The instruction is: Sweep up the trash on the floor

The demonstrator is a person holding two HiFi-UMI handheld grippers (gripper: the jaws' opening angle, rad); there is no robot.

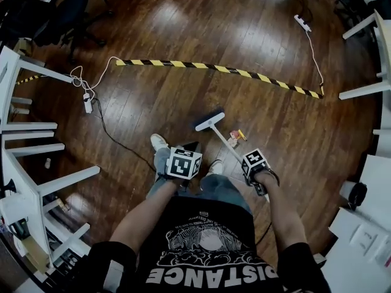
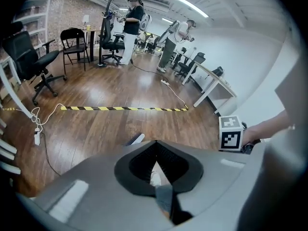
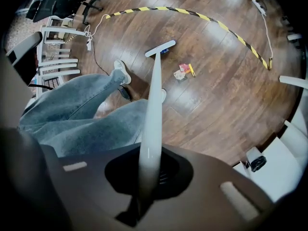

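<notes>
Gripping the pale broom handle, the right gripper has both jaws closed on the shaft, which runs forward and down to the broom head resting on the wood floor. The left gripper has its jaw tips pressed together. A shoe and jeans show through the gap behind the tips. A narrow dark piece low in that gap cannot be identified, so no held item is recorded.

The trash lies on the floor just beside the broom head, on its right and slightly nearer the person, not touching the bristles. It sits well short of the yellow-and-black tape.

Progress is judged as early. The broom is in hand and placed by the debris, but the debris is neither gathered nor collected, and no dustpan can be confirmed in any view.

The trash is a small, tight cluster: a pink-red scrap, a whitish scrap and a short yellow piece. They look like light wrappers, likely to scatter under a hard stroke.
</notes>
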